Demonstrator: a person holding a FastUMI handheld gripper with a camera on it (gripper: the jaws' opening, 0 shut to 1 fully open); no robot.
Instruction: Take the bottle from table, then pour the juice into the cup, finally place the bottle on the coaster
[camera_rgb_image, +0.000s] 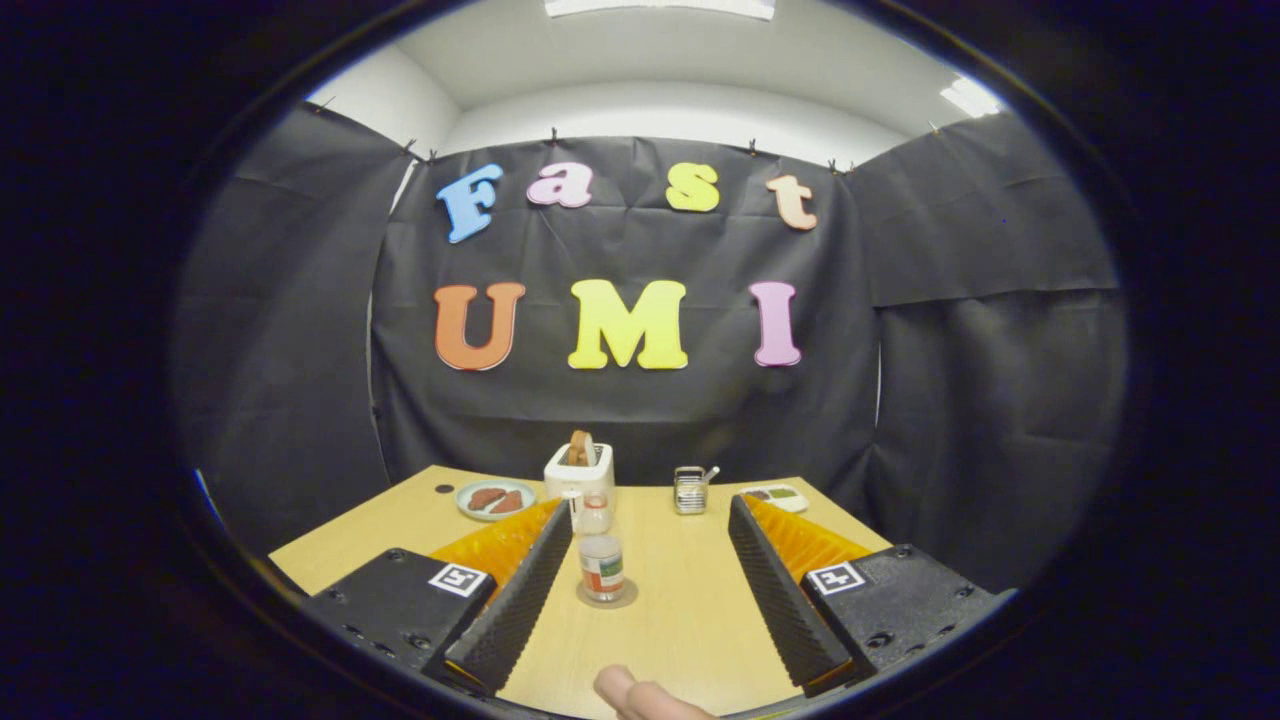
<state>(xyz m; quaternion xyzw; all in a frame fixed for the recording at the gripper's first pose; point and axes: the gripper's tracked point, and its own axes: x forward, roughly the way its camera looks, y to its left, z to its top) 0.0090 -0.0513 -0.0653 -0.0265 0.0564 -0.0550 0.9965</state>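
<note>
Bottle (601, 566) stands upright on a round coaster (607, 596) on the table (680, 610), long axis vertical. It sits between the fingers of the gripper (650, 600), closer to the left finger (515, 600), well apart from the right one (780, 600). Jaws spread wide, holding nothing. A clear cup (594, 514) stands just beyond the bottle; a toaster (579, 470) behind that.

Bottle (601, 566) on coaster (607, 597) between spread fingers (520, 590)

a clear bottle (601, 566) with a coloured label stands upright on a round coaster (607, 597), a cup (594, 514) behind.
</note>
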